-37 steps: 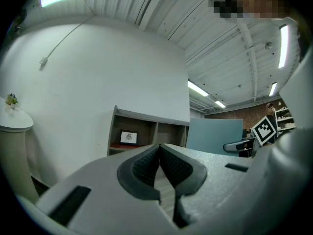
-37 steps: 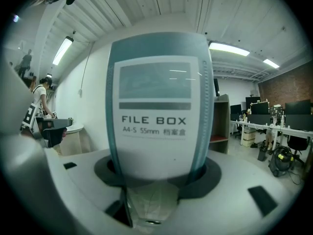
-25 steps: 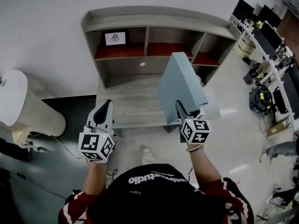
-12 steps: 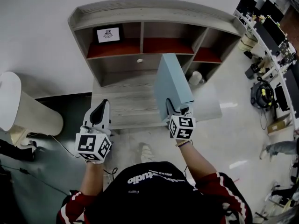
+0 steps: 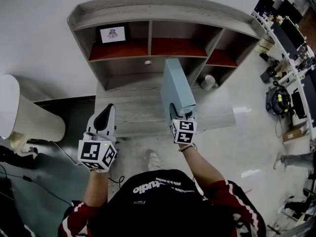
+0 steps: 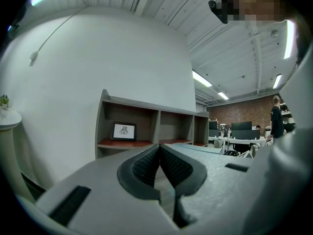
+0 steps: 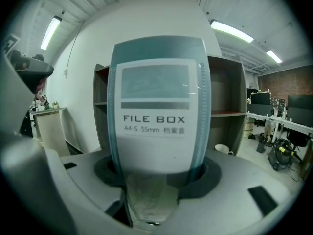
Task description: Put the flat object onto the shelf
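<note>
A pale blue file box (image 5: 176,89) stands on edge in my right gripper (image 5: 179,113), which is shut on its near spine. In the right gripper view the box's labelled spine (image 7: 155,112) fills the middle, clamped between the two jaws. The box hangs over the low front ledge of the grey wooden shelf unit (image 5: 148,11), in front of the middle compartments. My left gripper (image 5: 105,116) is held over the ledge's left end, shut and empty; its pads (image 6: 146,166) meet in the left gripper view.
A small framed picture (image 5: 112,34) stands in the upper left compartment. A white cup (image 5: 209,82) sits low at the shelf's right. A round white side table (image 5: 19,110) stands at the left. Desks with monitors (image 5: 291,38) line the right side.
The right gripper has carried the file box left and a little nearer, turning it more edge-on. The view has shifted toward the shelf. The left gripper has barely moved.
</note>
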A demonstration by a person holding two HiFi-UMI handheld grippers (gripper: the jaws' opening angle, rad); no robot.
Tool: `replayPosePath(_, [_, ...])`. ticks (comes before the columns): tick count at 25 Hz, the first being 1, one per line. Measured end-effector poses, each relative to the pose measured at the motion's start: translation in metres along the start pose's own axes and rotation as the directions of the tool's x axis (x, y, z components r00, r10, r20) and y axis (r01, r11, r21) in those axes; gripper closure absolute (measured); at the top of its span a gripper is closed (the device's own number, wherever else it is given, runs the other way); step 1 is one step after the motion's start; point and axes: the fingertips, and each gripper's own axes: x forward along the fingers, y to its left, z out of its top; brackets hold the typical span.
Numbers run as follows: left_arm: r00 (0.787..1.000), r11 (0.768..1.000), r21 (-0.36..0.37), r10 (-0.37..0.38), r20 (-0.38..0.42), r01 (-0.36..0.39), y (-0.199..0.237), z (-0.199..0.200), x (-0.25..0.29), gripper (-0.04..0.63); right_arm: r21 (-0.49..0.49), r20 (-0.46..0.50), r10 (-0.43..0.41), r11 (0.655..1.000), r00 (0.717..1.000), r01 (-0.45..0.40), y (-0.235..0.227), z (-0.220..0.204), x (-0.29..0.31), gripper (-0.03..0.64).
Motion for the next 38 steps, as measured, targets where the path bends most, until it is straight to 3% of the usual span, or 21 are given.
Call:
replayPosePath(12, [0.999,0.999,0.005,0.045,-0.023,-0.045,0.018,-0.004,0.004,0.589,0.008,-0.035,-0.041,0.999,0.999,0.041,-0.001,-0.022,0.048,0.347])
replayPosePath(38, [0.988,0.988,-0.012,0.151,-0.036,-0.151,0.057,-0.007,0.013,0.589,0.017,-0.002,-0.114,0.993,0.993,0.114,-0.003,-0.002,0.142,0.342])
